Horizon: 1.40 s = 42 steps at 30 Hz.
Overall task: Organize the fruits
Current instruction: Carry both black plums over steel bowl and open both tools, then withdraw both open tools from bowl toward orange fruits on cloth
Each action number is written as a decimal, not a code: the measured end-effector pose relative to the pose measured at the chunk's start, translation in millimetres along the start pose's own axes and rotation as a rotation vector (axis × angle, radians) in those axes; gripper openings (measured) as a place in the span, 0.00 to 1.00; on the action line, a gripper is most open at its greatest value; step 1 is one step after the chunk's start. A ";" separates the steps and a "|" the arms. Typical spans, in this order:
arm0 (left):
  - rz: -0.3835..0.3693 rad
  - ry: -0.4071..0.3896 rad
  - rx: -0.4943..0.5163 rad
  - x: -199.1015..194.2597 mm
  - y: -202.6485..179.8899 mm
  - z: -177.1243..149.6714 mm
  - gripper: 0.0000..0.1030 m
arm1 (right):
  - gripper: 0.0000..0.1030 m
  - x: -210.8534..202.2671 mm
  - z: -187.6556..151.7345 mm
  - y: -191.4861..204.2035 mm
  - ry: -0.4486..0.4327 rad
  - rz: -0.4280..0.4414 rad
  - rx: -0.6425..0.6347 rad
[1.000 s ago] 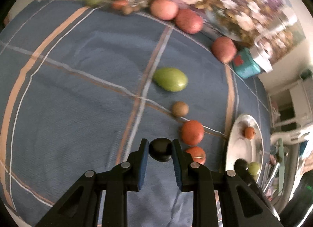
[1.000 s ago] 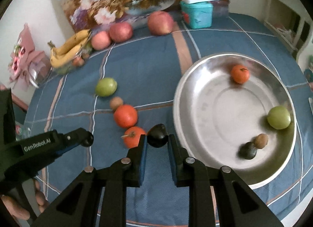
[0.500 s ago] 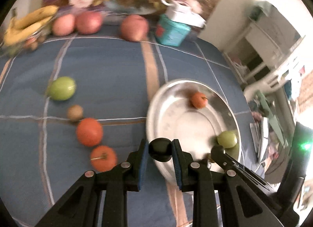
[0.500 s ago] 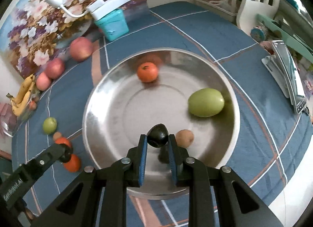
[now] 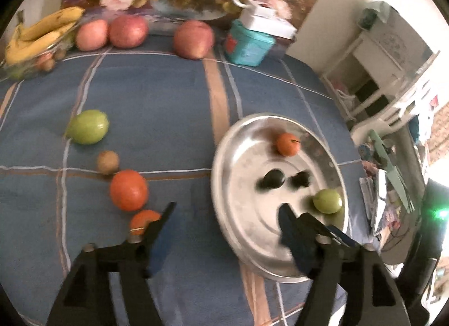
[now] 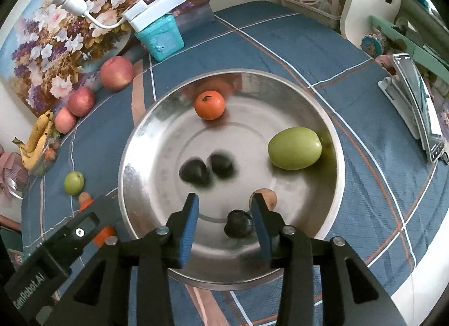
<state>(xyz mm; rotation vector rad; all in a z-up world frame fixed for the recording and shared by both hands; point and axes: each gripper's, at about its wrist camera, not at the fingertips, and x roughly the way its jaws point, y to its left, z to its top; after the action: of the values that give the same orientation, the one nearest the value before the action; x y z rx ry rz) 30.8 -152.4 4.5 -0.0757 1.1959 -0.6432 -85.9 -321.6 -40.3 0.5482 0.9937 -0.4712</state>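
Fruits are landing in the metal dish (image 6: 134, 143) right now: two small dark fruits (image 6: 195, 173) sit blurred near its middle, just ahead of the right tool (image 6: 224, 213), whose jaws are opening with nothing pinched between them. A third dark fruit (image 6: 238, 223) lies on the dish floor down between those spreading fingers, untouched as far as I can tell, with a little brown one (image 6: 269, 198) tucked behind the right-hand finger. The left tool (image 5: 227, 219) is opening too, jaws wide and empty, hanging over the near rim of the dish. Ahead and to its left on the blue checked desk (image 5: 157, 95) wait a large orange (image 5: 128, 189), a smaller orange (image 5: 144, 220) right beside its left finger, a brown round fruit (image 5: 107, 161) and a green fruit (image 5: 87, 126). These look light, round and smooth, so I'd judge they roll easily; pinch across the widest middle, gently, as soft skins may bruise. The left view alone shows the waiting row plainly; the right view hides most of it behind the other tool's body, but it alone shows the fruit between the fingers and gives the clear look at the big green fruit (image 6: 294, 147) and the orange (image 6: 210, 104) at the dish's far side.
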 end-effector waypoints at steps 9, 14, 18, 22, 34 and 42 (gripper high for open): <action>0.171 -0.072 -0.149 -15.6 54.1 2.5 1.00 | 0.94 -1.0 -5.5 11.3 -0.038 -0.042 -0.062; 0.280 -0.075 -0.205 -24.1 85.7 1.6 1.00 | 0.96 -3.9 -8.8 19.2 -0.078 -0.018 -0.090; 0.365 -0.062 -0.222 -30.2 101.3 1.6 1.00 | 0.96 -4.1 -14.1 28.4 -0.082 0.006 -0.108; 0.471 -0.058 -0.223 -36.1 108.1 3.3 1.00 | 0.96 -2.0 -19.4 41.9 -0.056 0.034 -0.129; 0.504 -0.060 -0.353 -57.0 134.3 1.6 1.00 | 0.96 -23.6 -19.1 77.3 -0.172 -0.016 -0.156; 0.498 -0.062 -0.361 -61.7 141.5 10.8 1.00 | 0.96 -22.3 -11.4 106.7 -0.188 -0.018 -0.190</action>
<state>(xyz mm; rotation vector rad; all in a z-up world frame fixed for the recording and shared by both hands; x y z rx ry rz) 87.2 -8.3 6.2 -0.0958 1.2001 0.0146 -39.6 -229.6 -2.9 0.3184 0.8529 -0.4307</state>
